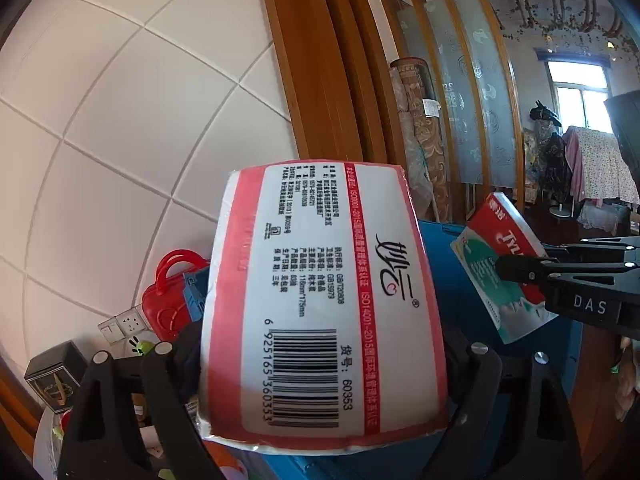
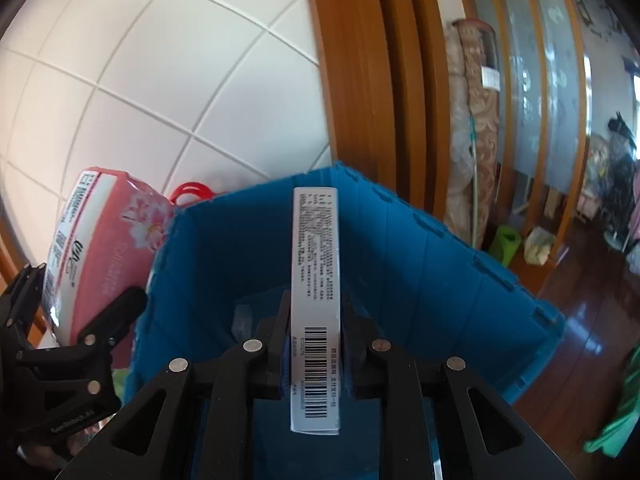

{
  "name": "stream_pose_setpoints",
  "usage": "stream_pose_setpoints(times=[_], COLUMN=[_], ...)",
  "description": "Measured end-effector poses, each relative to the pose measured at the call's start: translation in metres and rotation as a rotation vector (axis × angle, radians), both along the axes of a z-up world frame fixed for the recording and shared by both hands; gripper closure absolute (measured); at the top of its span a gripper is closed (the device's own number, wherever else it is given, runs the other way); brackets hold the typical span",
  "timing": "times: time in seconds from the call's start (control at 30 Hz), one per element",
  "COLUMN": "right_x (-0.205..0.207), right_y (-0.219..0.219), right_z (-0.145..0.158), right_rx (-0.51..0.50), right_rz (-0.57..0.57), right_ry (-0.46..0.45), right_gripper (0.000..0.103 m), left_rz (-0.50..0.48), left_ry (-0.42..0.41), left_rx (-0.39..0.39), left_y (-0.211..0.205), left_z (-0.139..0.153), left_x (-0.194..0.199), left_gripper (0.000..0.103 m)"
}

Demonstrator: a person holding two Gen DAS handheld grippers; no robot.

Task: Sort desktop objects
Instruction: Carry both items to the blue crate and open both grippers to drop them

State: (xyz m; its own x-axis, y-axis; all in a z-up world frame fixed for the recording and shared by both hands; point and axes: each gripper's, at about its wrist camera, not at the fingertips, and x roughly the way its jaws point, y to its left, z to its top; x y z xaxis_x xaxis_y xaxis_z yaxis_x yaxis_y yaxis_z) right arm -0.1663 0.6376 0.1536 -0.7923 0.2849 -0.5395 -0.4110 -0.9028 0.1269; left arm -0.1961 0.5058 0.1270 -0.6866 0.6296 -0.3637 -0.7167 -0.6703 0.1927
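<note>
Nearest, the left gripper (image 1: 320,364) clamps a tissue pack (image 1: 320,300) and the right gripper (image 2: 316,344) pinches a slim box (image 2: 316,300) over the blue crate (image 2: 440,272); releasing early could drop either outside its walls.

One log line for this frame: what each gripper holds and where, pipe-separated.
left gripper: shut on pink-and-white tissue pack | right gripper: shut on slim white barcoded box | both over open blue plastic crate

The left gripper (image 1: 320,356) spreads wide (both angled downward), the right gripper (image 2: 316,344) clamps narrowly.
</note>
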Motion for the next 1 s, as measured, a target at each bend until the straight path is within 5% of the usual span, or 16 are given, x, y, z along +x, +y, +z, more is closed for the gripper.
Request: stream_pose_setpoints(times=[0.07, 0.1, 0.13, 0.47, 0.73, 1.0], right_x=[-0.003, -0.005, -0.006, -0.013, -0.004, 0.002], right_y=[0.015, 0.021, 0.027, 0.036, 0.034, 0.035], right_z=[-0.007, -0.009, -0.011, -0.016, -0.013, -0.016], right_rx=[-0.012, -0.017, -0.012, -0.031, -0.054, -0.076], right_rz=[-0.012, -0.018, -0.021, -0.006, -0.006, -0.013], right_ry=[-0.006, -0.009, -0.003, 0.03, 0.052, 0.06], right_gripper=[0.057, 0.031, 0.018, 0.016, 0.016, 0.015], left_rz=[-0.008, -0.01, -0.012, -0.026, -0.117, -0.141], left_ry=[-0.007, -0.011, -0.01, -0.033, -0.202, -0.105], left_rx=[-0.014, -0.021, -0.027, -0.086, -0.079, -0.13], left_y=[0.01, 0.015, 0.017, 0.033, 0.032, 0.031], left_z=[-0.003, -0.003, -0.005, -0.013, -0.024, -0.022], left_x=[-0.005, -0.007, -0.008, -0.017, -0.031, -0.008], left_gripper=[0.013, 0.013, 0.013, 0.012, 0.012, 0.012])
